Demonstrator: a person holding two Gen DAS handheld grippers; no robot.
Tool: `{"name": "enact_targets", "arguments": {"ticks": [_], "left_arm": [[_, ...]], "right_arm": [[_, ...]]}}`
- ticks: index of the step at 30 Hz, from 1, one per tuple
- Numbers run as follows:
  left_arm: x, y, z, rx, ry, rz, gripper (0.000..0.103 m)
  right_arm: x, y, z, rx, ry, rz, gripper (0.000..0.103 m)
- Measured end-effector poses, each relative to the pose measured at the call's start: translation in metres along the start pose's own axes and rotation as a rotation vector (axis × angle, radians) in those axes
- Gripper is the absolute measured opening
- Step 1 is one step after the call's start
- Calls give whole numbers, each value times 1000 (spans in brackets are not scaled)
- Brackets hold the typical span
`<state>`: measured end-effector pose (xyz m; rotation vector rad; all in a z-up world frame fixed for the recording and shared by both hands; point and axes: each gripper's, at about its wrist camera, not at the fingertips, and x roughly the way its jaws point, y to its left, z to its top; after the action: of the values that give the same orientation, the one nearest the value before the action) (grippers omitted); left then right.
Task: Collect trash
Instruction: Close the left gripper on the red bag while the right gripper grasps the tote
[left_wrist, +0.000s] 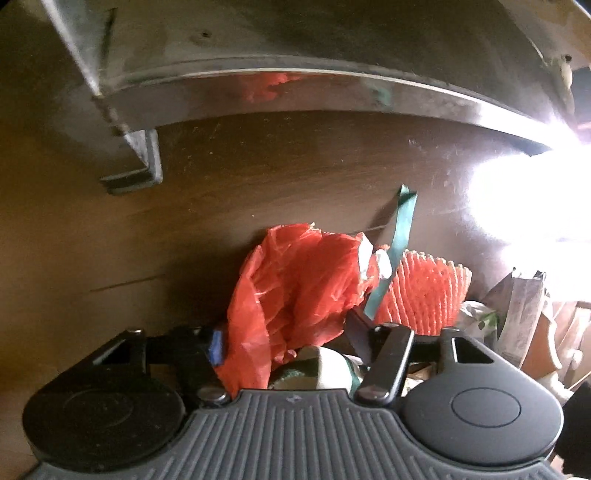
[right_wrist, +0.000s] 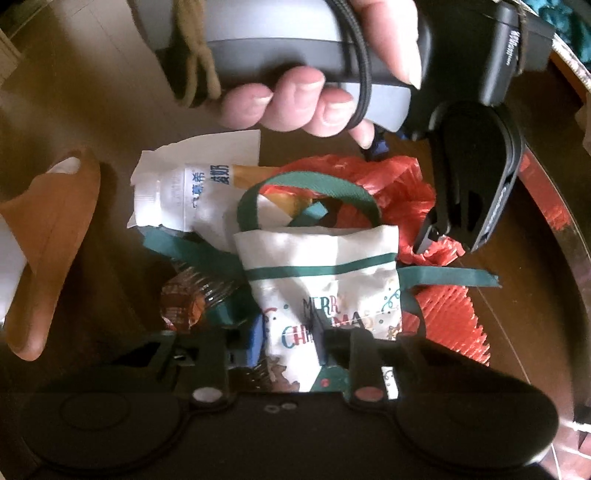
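Right gripper (right_wrist: 291, 343), lower centre: jaws clamped on white "Merry Christmas" cloth gift bag (right_wrist: 325, 280), probably to steady it as the trash receptacle. Left gripper (left_wrist: 284, 332): jaws pinching crumpled red plastic bag (left_wrist: 295, 280), mid-frame on the dark wooden counter (left_wrist: 258, 173), just beside the gift bag.

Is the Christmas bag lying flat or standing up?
Lying flat: the Christmas bag shows its printed face to the downward-pointing camera, green handle spread over the red plastic.
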<state>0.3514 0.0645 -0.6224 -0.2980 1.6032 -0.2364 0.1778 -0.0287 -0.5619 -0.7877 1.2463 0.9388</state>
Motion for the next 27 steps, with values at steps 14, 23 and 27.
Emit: {"name": "enact_targets", "arguments": {"ticks": [14,23,27], "left_arm": [[-66,16,-23,109,-31,47,36],[-160,16,-59,123,-67,54,35],[-213,8,-73,129,-113,60,35]], "right_arm": [[-58,-11,13,17,-1,-68,9],[-144,-19,10,143,-47,-119,8],[-194,-19,3,220,-108,-138,8]]}}
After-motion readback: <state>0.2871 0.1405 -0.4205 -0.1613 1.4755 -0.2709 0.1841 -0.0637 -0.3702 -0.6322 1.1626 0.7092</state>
